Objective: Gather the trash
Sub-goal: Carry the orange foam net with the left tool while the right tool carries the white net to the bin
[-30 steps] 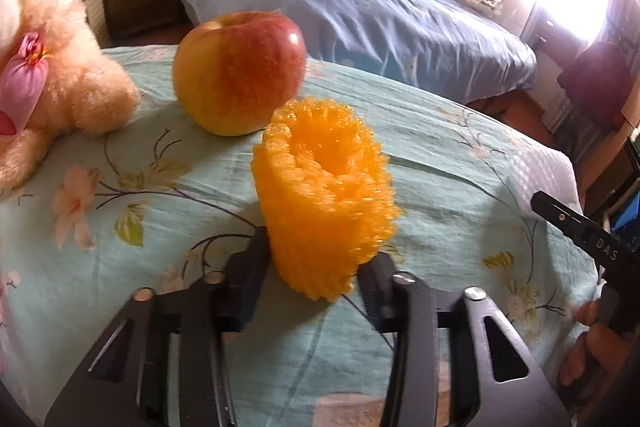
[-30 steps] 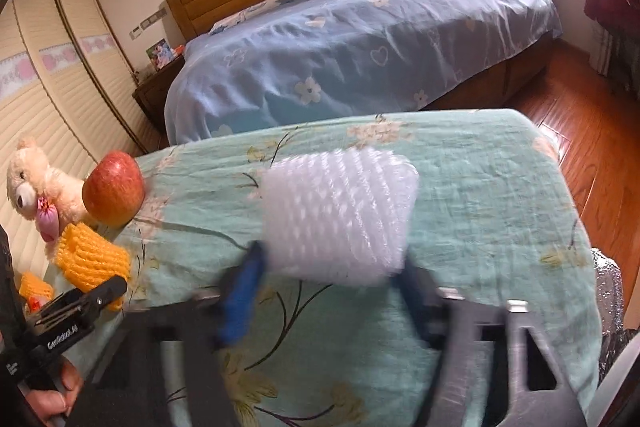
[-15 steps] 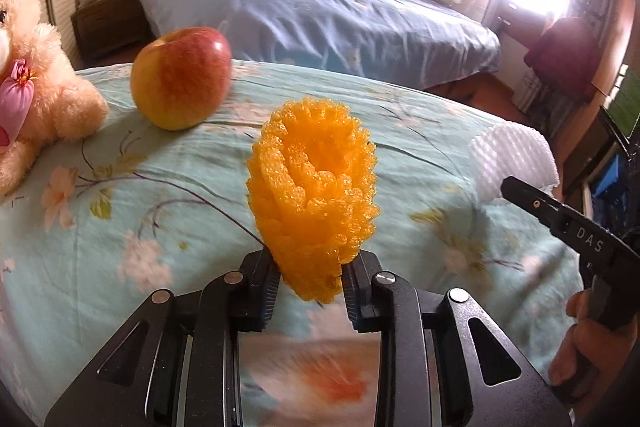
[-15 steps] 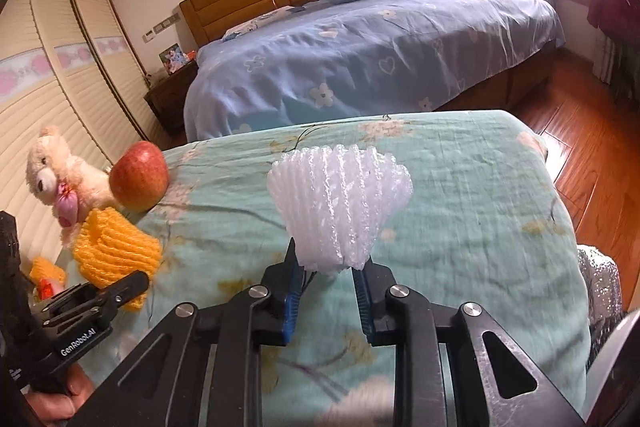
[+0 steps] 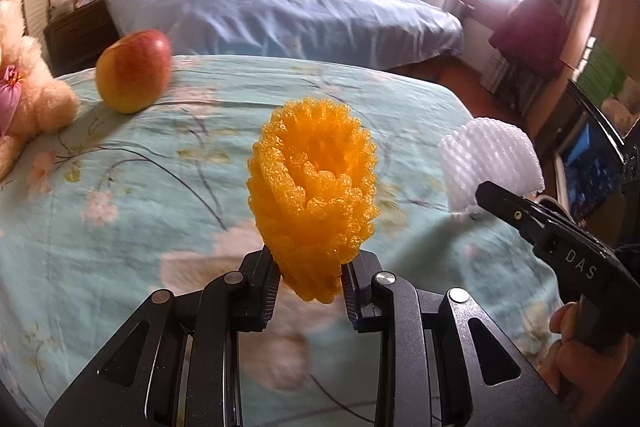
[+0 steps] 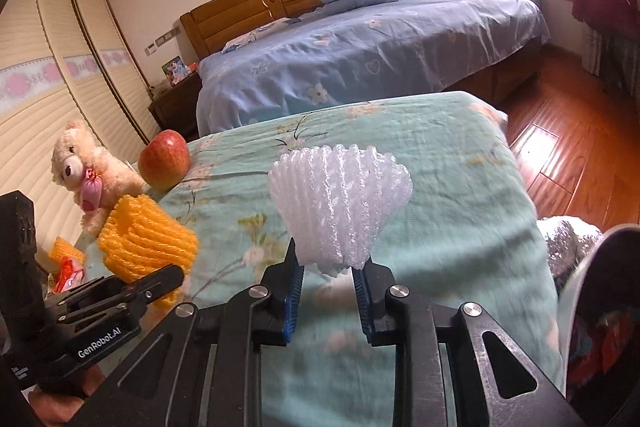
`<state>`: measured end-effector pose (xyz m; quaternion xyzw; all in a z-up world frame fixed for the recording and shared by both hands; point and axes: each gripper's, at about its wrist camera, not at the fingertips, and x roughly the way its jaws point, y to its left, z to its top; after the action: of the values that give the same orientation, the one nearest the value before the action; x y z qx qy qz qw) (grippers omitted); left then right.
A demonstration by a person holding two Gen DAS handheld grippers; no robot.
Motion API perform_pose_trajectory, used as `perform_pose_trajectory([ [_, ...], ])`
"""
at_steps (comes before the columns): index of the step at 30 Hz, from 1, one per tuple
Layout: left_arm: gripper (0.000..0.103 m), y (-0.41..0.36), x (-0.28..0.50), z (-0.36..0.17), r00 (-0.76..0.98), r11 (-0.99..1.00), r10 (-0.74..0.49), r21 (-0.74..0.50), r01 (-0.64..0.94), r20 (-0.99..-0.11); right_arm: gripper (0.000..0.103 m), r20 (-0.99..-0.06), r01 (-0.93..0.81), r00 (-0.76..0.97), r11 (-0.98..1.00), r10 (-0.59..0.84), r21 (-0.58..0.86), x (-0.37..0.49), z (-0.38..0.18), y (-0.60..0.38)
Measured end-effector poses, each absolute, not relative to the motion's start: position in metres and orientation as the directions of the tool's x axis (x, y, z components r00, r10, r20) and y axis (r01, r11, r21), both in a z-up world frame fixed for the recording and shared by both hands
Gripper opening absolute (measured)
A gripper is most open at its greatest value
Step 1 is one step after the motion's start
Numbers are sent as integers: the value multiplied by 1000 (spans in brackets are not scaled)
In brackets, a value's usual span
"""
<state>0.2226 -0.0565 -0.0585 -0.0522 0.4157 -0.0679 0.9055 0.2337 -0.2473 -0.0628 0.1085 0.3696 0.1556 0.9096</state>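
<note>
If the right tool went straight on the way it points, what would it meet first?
Probably the green flowered bedcover: the right tool, shut on the white foam net, points down at bare cloth. The apple lies off to the left.

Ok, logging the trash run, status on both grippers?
Left gripper shut on orange foam net. Right gripper shut on white foam net. Both nets off the bedspread. Nothing in the way.

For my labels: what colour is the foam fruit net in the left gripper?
Orange foam net, pinched in the left gripper; clearest in the left wrist view.
</note>
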Motion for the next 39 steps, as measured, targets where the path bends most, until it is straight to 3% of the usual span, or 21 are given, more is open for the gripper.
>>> perform_pose_trajectory([
  [39, 25, -183, 189, -45, 600, 931, -315, -118, 344, -736, 24, -618, -28, 749, 943, 240, 333, 157, -61, -348],
])
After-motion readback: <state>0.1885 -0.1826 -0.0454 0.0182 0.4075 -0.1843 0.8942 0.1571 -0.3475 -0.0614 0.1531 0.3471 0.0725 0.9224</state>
